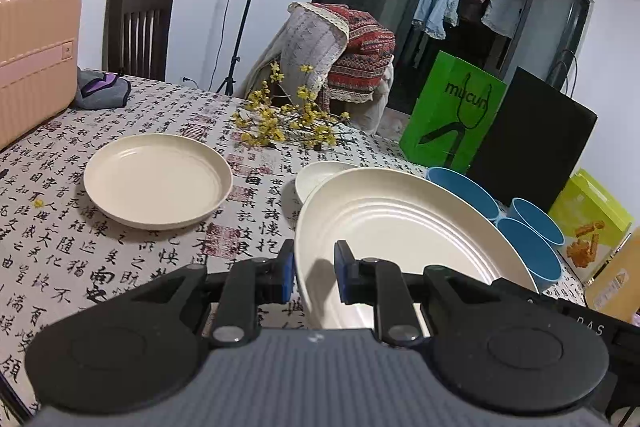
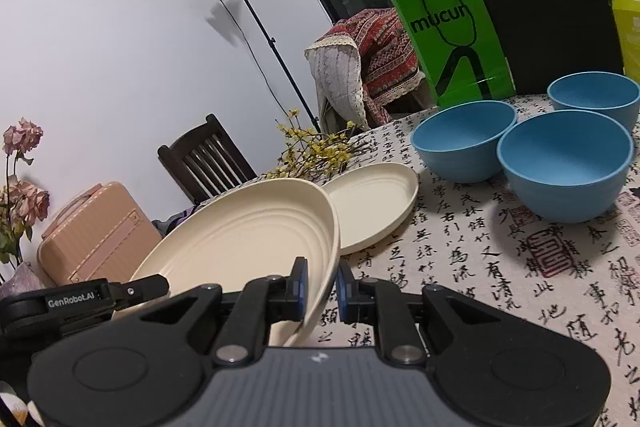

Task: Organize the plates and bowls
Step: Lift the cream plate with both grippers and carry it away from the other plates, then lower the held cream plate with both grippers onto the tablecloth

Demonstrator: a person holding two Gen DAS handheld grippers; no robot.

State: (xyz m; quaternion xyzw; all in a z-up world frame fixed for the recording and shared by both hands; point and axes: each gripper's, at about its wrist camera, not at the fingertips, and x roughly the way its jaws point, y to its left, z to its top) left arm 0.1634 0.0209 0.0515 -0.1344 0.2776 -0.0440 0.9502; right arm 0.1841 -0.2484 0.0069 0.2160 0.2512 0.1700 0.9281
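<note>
- A pink suitcase (image 1: 34,55) stands at the table's far left corner, with a grey and purple cloth (image 1: 102,90) just beside it.
- A cream plate (image 1: 157,180) lies flat on the calligraphy tablecloth (image 1: 120,259), left of the middle and well apart from the other dishes.
- Yellow flowering twigs (image 1: 288,125) lie near the table's far edge, behind that plate and the next.
- The left gripper (image 1: 315,273) is clamped narrow on the left rim of a large cream plate (image 1: 400,227), one blue pad outside the rim and one inside.
- The right gripper (image 2: 322,287) pinches the same large cream plate (image 2: 248,231) on its opposite rim, jaws nearly together; the plate is tilted and held off the table between both grippers.
- A second flat cream plate (image 2: 372,205) lies on the table just behind the held one, partly hidden by it.
- Three blue bowls (image 2: 564,163) stand upright and close together toward the table's right side, near its far edge; whether they touch is unclear.
- A green paper bag (image 2: 456,43) and a black board (image 2: 552,7) stand at the far edge behind the bowls.
- A yellow-green box (image 1: 592,223) sits at the far right.
</note>
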